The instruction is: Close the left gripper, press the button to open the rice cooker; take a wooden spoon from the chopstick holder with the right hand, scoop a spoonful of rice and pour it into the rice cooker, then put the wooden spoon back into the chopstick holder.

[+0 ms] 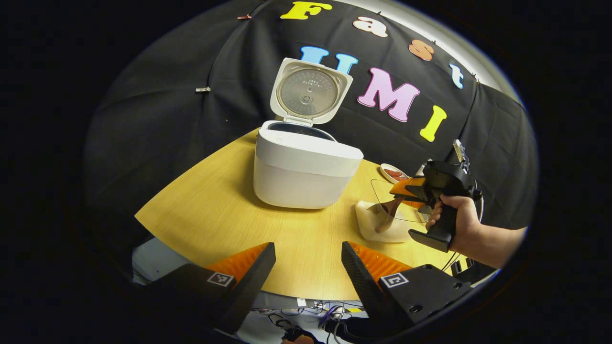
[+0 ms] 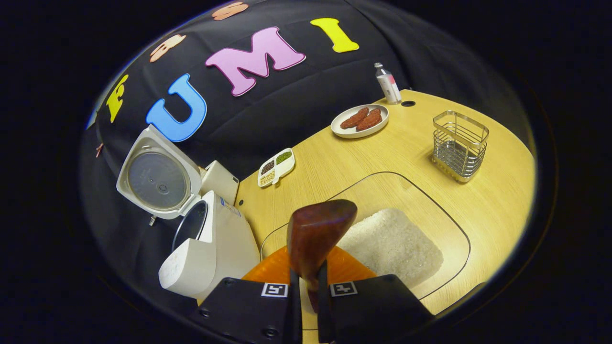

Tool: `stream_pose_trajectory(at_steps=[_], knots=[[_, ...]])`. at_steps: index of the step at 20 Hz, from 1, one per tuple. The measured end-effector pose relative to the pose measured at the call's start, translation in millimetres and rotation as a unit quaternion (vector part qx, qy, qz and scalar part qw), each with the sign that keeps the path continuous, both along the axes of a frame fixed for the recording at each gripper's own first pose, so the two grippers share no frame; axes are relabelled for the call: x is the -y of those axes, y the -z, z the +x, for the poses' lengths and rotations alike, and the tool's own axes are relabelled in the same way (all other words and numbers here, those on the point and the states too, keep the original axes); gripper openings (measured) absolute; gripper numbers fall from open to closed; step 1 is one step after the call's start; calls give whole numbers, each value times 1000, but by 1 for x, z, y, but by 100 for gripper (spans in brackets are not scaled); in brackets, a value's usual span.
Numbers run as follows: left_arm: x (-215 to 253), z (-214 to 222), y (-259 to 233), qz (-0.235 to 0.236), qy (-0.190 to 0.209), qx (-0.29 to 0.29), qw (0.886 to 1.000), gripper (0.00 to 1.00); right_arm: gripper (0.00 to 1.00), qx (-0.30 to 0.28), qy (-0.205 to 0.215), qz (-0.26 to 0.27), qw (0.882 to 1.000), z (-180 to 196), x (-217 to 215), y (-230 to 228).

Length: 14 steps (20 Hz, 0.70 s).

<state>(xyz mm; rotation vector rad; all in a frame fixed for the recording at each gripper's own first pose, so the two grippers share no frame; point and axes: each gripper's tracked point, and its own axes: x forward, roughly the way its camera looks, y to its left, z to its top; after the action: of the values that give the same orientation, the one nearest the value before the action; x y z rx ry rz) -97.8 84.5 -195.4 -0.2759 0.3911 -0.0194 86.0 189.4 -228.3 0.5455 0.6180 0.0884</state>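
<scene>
Nearest in the right gripper view, the right gripper is clamped on the wooden spoon handle, bowl up over the rice in its clear container — spoon looks empty. Left gripper hangs apart, fingers spread, holding nothing, near table edge. Farther left, rice cooker w/ lid already up, so button step is done. Far right, wire chopstick holder stands empty. Left to do, I'd judge: scoop, pour into cooker, return spoon — roughly halfway. Beyond: plate, bottle.
</scene>
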Motion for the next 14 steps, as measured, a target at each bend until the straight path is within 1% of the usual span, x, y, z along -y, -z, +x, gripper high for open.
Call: stream_pose_trajectory(at_steps=[4,6,8,11,14], knots=[[-2,-2,-3,6,5,5,1000,95,17,-7,32,51,998,3,20,-11],[-7,0,-7,21,2,9,1000,95,17,-17,50,85,995,5,28,-16],[-11,6,-20,29,0,27,999,95,17,-22,71,113,991,5,43,-20],[-15,13,-31,16,-5,37,999,95,17,-21,101,133,986,8,64,-25],[-15,15,-40,33,3,48,998,95,17,-21,118,154,981,8,77,-37]])
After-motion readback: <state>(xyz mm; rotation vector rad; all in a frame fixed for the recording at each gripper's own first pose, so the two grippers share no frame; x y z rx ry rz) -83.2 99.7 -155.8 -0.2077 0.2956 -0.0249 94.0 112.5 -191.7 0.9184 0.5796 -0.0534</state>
